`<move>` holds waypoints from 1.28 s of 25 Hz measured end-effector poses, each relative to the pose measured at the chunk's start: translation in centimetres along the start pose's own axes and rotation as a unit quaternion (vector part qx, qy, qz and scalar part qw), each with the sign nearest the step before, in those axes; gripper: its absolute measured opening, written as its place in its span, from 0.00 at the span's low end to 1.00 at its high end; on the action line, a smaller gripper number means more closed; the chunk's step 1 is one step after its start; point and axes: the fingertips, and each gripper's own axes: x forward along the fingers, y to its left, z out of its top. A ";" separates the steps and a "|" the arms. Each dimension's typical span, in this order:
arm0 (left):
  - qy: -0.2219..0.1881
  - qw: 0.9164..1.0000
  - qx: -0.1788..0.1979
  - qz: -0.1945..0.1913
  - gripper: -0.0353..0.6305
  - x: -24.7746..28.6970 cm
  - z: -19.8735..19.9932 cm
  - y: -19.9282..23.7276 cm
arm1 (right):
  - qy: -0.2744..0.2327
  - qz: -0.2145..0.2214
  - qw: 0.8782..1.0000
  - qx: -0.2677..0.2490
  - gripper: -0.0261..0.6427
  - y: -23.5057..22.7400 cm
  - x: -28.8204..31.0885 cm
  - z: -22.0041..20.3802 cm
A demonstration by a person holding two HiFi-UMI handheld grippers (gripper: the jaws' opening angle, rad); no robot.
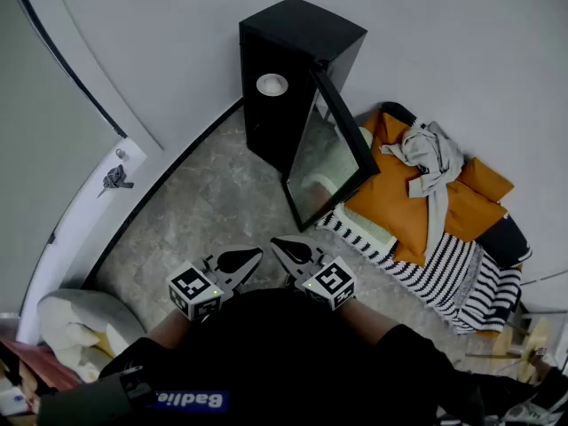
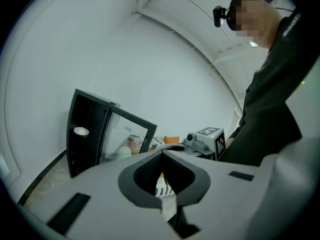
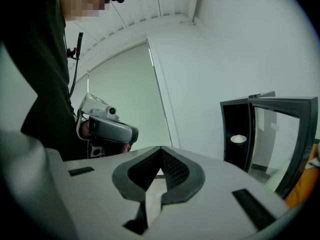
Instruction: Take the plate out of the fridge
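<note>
1 plate (image 1: 272, 84), 1 fridge (image 1: 300, 32) – 2 tongs (image 1: 254, 256) (image 1: 278, 243) (L+R)

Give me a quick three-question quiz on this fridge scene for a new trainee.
1. True or false: the glass door of the small black fridge stands open.
2. The round white plate is: A) on the floor, B) inside the fridge, C) held in a gripper.
3. Fill in: the left gripper and the right gripper both have their jaws ____.
Key: 1 true; 2 B; 3 shut.
</note>
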 end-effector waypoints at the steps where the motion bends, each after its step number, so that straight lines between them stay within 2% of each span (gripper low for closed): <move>1: 0.001 1.000 0.000 0.000 0.05 0.0 0.0 0.0 | 0.000 0.000 1.000 0.000 0.05 0.0 0.0 0.0; 19: 0.003 1.000 -0.005 0.011 0.05 0.8 0.0 -0.1 | -0.009 0.006 1.000 0.003 0.06 -0.8 -0.7 0.2; 25: 0.001 1.000 -0.002 0.025 0.05 2.0 0.9 0.4 | -0.018 0.022 1.000 -0.009 0.06 -2.1 -0.9 1.1; 32: -0.008 0.998 -0.005 0.060 0.05 4.0 2.0 0.7 | -0.017 0.044 0.999 -0.023 0.05 -4.5 -1.5 1.6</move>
